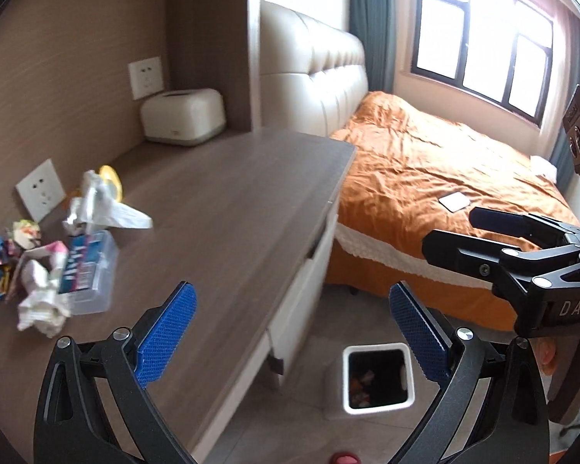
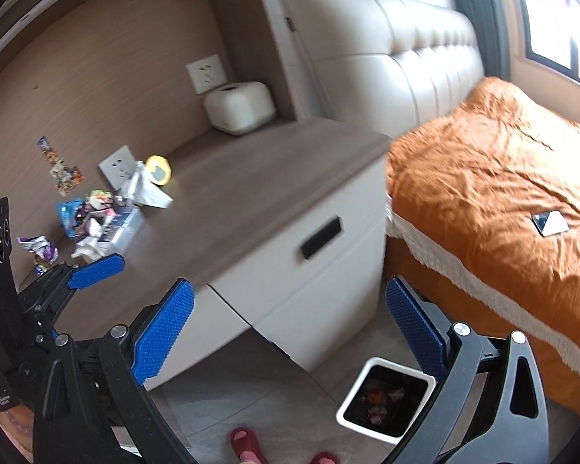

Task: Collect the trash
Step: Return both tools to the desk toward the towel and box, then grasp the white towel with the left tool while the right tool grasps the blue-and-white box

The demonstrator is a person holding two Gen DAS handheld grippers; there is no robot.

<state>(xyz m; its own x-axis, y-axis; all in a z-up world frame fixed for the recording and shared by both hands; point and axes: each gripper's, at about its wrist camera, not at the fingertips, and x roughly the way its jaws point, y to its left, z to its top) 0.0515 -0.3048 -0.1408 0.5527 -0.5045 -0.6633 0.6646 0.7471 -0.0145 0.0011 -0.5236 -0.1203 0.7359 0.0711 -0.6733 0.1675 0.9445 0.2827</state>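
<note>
Crumpled white paper, coloured snack wrappers and a clear plastic box make up the trash pile (image 1: 54, 255), heaped at the far left of the wood-grain desk (image 1: 228, 208) against the wall, just below a white wall socket (image 1: 40, 189). A yellow round item (image 1: 112, 179) sits right behind the pile, and a cream tissue box (image 1: 183, 116) stands well apart at the back of the desk. Over the desk's front edge hangs the left gripper (image 1: 292, 332), blue pads spread wide and empty. Down on the tiled floor beside the desk's white drawers, a white trash bin (image 1: 377, 377) stands open with a few scraps inside. Further right, the right gripper (image 2: 290, 328) hovers above the floor near the bin, also spread and holding nothing. An orange-covered bed (image 1: 425, 170) fills the right side.
</note>
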